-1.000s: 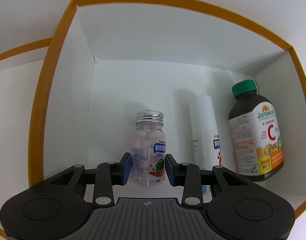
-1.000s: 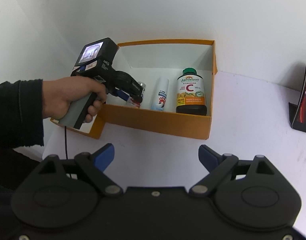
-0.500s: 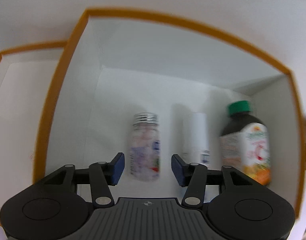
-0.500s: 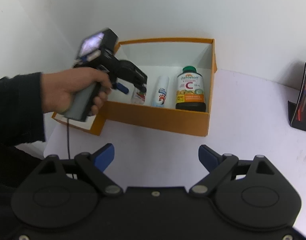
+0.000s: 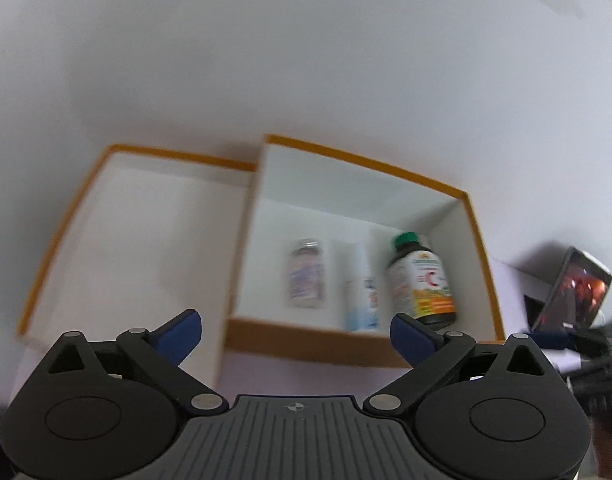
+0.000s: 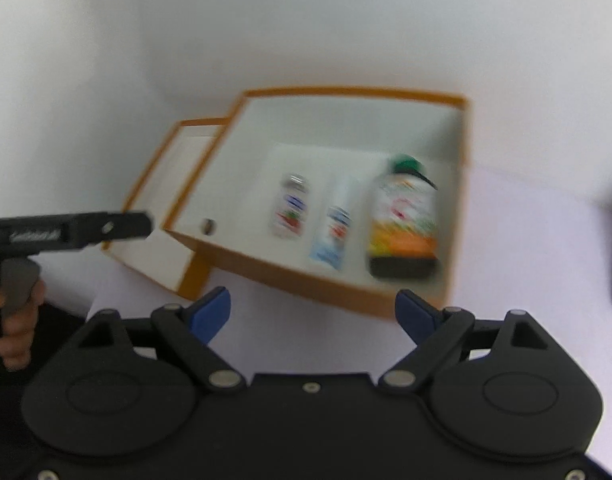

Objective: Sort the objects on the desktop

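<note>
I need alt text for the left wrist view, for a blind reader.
An orange box holds a clear candy jar, a white spray bottle and a dark vitamin C bottle; the empty left claw, just opened, hangs before it.

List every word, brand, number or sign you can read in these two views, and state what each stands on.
"C": large red letter on the label of the dark bottle with the green cap.
Smaller print on that label: too blurred to read.
Labels on the clear jar and the white tube: too blurred to read.
</note>
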{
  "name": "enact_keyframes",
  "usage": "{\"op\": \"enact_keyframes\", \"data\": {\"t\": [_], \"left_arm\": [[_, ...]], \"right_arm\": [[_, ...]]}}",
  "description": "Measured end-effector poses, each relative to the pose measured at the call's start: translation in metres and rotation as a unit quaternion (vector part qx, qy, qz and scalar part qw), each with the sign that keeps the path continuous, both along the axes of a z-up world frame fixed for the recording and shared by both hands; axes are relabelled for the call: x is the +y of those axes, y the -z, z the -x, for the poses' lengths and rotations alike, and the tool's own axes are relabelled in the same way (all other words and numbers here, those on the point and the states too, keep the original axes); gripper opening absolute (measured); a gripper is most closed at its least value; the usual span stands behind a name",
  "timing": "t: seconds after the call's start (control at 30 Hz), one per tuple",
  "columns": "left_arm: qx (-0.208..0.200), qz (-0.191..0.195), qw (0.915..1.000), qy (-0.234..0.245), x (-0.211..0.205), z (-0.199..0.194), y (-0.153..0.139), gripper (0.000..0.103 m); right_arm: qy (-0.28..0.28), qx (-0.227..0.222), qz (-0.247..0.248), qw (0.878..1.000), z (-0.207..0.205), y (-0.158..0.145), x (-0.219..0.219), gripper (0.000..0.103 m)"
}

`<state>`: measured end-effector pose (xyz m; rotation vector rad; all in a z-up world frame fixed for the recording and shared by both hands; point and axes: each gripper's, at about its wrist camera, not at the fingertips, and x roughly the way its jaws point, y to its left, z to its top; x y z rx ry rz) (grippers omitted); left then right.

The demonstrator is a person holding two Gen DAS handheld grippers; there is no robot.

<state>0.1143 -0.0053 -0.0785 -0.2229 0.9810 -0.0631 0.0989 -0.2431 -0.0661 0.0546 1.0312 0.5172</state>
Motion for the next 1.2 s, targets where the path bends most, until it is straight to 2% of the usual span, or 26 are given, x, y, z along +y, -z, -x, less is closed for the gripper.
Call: {"op": "enact_keyframes", "data": {"t": [0.1, 0.2, 0.27, 0.3, 0.33, 0.5, 0.73, 1.03, 1.2], "left_arm": [[0.002, 0.007, 0.9994, -0.034, 0.031, 0.012, -0.017, 0.1], [0.005, 0.006, 0.9985, -0.054, 0.042, 0.017, -0.013, 0.1], [0.003, 0.01, 0.9978, -0.066, 0.058, 0.028, -0.022, 0.1], [0.006, 0.008, 0.9974, -0.071, 0.061, 0.03, -0.019, 0.1], [0.008, 0.006, 0.9973, -0.073, 0.067, 0.034, -0.025, 0.1], [0.008, 0.005, 0.9973, -0.072, 0.079, 0.043, -0.036, 0.1], [0.004, 0.006, 0.9983, -0.058, 0.079, 0.041, -0.04, 0.1], [0.0, 0.012, 0.9989, -0.045, 0.081, 0.033, -0.038, 0.1], [0.001, 0.017, 0.9986, -0.049, 0.088, 0.03, -0.036, 0.1]], "right_arm": [[-0.071, -0.004, 0.026, 0.997, -0.017, 0.015, 0.017, 0.088], [-0.127, 0.025, 0.083, 0.988, -0.038, 0.038, 0.035, 0.079], [-0.153, 0.036, 0.094, 0.983, -0.045, 0.048, 0.039, 0.059], [-0.166, 0.047, 0.105, 0.979, -0.05, 0.055, 0.04, 0.037], [-0.168, 0.04, 0.13, 0.976, -0.053, 0.06, 0.041, 0.026], [-0.16, 0.066, 0.118, 0.978, -0.054, 0.065, 0.031, 0.023], [-0.147, 0.074, 0.131, 0.978, -0.048, 0.064, 0.028, 0.023], [-0.159, 0.066, 0.154, 0.973, -0.034, 0.061, 0.02, 0.024], [-0.152, 0.035, 0.182, 0.971, -0.027, 0.051, 0.033, 0.028]]}}
